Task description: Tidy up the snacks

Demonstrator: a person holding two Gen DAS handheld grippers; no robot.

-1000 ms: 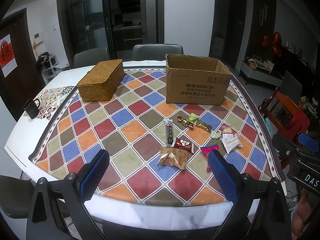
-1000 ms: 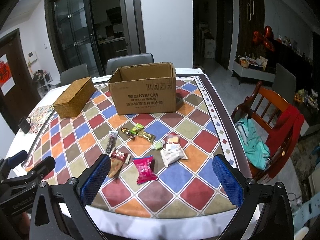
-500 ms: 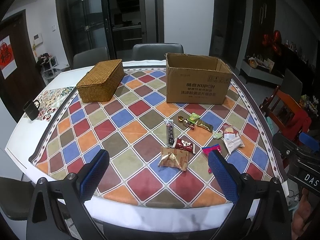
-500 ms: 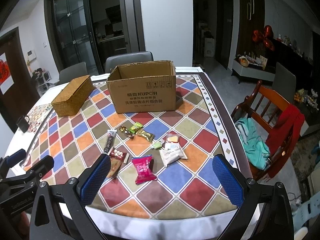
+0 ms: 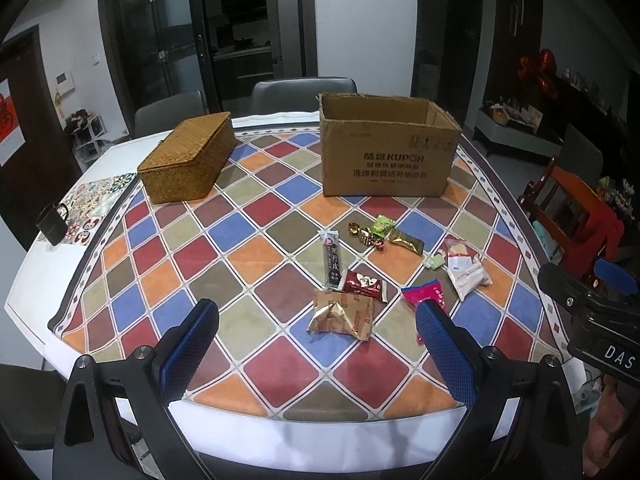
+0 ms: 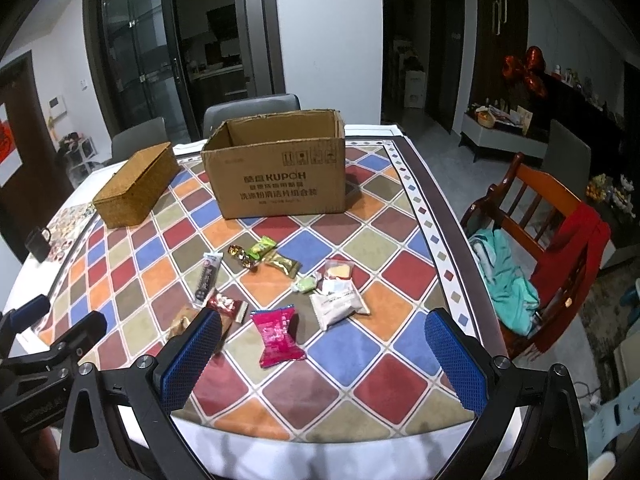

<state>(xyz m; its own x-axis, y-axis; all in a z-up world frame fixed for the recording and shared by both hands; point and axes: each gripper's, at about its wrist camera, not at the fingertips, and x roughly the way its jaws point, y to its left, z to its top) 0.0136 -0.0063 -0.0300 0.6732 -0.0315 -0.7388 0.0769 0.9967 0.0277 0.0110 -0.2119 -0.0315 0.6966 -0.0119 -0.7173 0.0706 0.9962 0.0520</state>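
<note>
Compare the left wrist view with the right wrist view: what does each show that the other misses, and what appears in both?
Only the left wrist view shows the whole tan wrapper unobstructed and the right gripper from the side. Only the right wrist view shows the whole pink packet, the teal cloth on the wooden chair, and the left gripper. Both show the cardboard box, wicker basket, black mug and scattered snacks.

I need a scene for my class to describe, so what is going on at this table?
A person holds a two-finger gripper in each hand over a tablecloth of coloured diamonds. The left gripper and right gripper both hover open and empty. Loose snack packets, among them a pink packet and a tan packet, lie scattered before an open cardboard box and a closed wicker box. Nothing is packed yet.
</note>
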